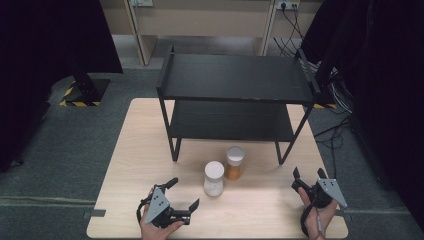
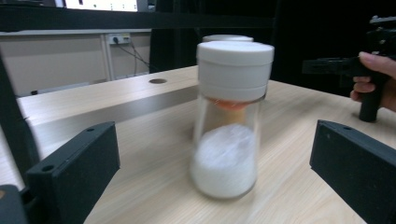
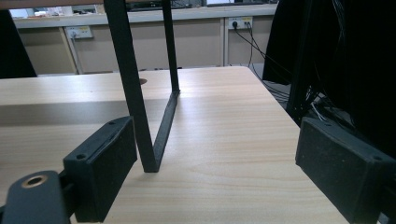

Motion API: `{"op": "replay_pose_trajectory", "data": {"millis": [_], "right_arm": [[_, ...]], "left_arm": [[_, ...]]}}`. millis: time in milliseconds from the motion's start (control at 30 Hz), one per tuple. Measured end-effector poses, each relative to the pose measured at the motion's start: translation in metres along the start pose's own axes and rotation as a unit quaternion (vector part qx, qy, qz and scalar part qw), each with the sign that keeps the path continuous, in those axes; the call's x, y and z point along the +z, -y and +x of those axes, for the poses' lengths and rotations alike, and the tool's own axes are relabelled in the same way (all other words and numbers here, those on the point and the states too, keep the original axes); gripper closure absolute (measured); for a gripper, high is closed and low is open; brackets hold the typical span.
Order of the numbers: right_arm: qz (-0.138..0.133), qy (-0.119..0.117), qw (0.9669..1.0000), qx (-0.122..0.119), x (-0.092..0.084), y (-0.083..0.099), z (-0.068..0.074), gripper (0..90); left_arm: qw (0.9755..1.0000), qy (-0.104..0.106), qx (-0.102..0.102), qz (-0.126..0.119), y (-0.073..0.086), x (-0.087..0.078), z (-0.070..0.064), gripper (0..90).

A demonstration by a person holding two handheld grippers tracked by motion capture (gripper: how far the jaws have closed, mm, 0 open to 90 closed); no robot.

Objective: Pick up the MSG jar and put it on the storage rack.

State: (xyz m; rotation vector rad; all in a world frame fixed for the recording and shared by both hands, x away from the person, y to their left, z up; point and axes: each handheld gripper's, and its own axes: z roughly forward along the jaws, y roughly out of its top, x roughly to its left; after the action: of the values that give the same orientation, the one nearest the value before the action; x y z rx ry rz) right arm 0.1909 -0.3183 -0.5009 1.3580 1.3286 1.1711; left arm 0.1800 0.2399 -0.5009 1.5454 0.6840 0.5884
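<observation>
A clear jar of white powder [image 1: 213, 179] with a white lid stands on the wooden table [image 1: 135, 150], and an amber-filled jar [image 1: 234, 163] stands just behind it to the right. My left gripper [image 1: 183, 193] lies low at the front left, open and aimed at the white jar, a short way from it. In the left gripper view the white-powder jar [image 2: 226, 140] stands upright ahead of the open left gripper [image 2: 212, 154], untouched by either jaw. My right gripper [image 1: 309, 176] rests open at the front right with nothing between its jaws [image 3: 215, 154].
A black two-tier rack [image 1: 235, 80] stands across the back half of the table, both shelves bare. Its front right leg [image 3: 135, 93] rises just ahead of the right gripper's left jaw. Cables [image 1: 330, 135] trail on the floor at the right.
</observation>
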Motion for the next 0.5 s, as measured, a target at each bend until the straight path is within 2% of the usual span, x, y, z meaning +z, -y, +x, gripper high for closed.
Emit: {"op": "replay_pose_trajectory", "data": {"millis": [167,367,433,500], "right_arm": [[-0.001,0.002,1.0,0.0,0.0,0.001,0.001,12.8],[-0.001,0.001,1.0,0.0,0.0,0.0,0.0,12.7],[0.0,0.001,1.0,0.0,0.0,0.0,0.0,12.7],[-0.001,0.0,1.0,0.0,0.0,0.0,0.0,12.8]], "left_arm": [[0.9999,0.012,0.008,-0.003,-0.005,0.017,-0.008,0.7],[0.9999,0.003,0.012,-0.006,-0.008,0.034,-0.014,1.7],[0.9998,-0.001,0.02,-0.003,-0.01,0.039,-0.016,2.0],[0.9998,-0.001,0.02,-0.004,-0.01,0.04,-0.017,2.2]]}}
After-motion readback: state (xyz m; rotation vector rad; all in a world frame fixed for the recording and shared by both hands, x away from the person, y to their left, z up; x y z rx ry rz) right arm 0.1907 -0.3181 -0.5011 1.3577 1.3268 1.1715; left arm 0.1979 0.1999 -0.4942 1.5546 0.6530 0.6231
